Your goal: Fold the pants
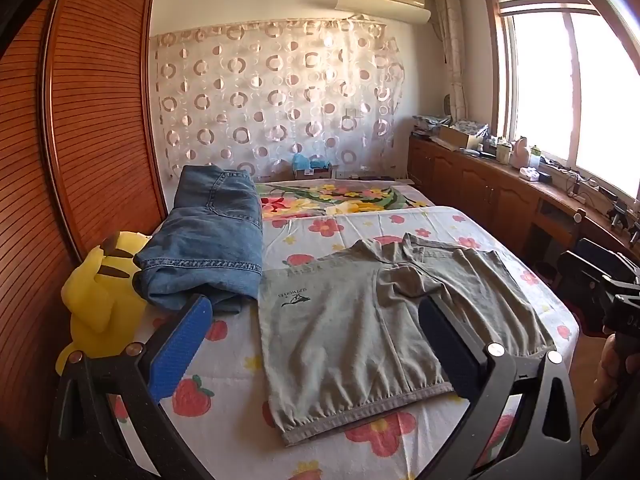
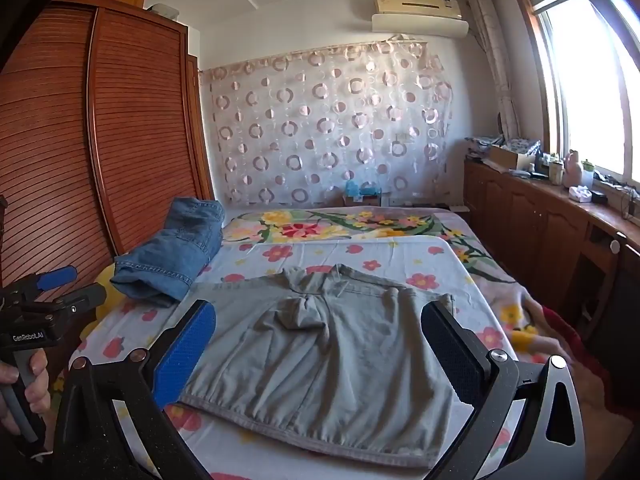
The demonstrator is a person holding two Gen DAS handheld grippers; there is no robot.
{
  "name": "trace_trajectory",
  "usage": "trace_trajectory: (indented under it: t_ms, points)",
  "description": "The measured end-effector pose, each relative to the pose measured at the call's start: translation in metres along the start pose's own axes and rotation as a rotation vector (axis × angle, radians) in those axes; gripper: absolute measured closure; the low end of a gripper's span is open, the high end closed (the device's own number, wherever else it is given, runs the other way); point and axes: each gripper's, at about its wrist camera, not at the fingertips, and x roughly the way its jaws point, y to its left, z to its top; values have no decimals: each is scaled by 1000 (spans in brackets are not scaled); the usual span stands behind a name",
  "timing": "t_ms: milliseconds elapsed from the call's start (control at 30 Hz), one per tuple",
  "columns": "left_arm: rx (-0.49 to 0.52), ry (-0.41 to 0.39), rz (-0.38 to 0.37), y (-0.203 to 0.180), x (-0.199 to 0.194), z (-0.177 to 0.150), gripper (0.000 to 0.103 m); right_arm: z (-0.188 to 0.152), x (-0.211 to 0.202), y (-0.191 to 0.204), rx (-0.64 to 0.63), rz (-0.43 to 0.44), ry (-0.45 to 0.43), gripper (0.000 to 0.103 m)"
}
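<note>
The grey cotton pants [image 1: 360,320] lie flat on the flowery bed sheet [image 1: 224,412]. The left gripper [image 1: 312,320] and right gripper [image 2: 320,332] hang above, fingers spread wide, holding nothing.

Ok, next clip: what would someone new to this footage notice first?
Probably the grey-green pants, spread flat on the flower-print bed, framed between the open blue-padded fingers of the left gripper and likewise the right gripper. Next, the folded blue jeans at the bed's left edge, with a yellow plush toy beside them against the wooden wardrobe.
</note>
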Motion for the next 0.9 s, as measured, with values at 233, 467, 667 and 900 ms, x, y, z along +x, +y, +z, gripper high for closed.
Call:
trace_trajectory:
  t_ms: [233,467,667,900]
  points:
    - [2,2,-3,-5,0,0,0,1,0,0,-12,-7,-2,0]
    - [-9,-5,-2,6,-3,-7,0,0,0,1,-8,-5,-1,0]
    - [-10,-6,-6,6,-4,-7,0,-1,-2,2,-8,-5,-6,0]
    - [-13,-7,-3,5,-3,-5,0,-1,-3,2,-9,-6,-9,0]
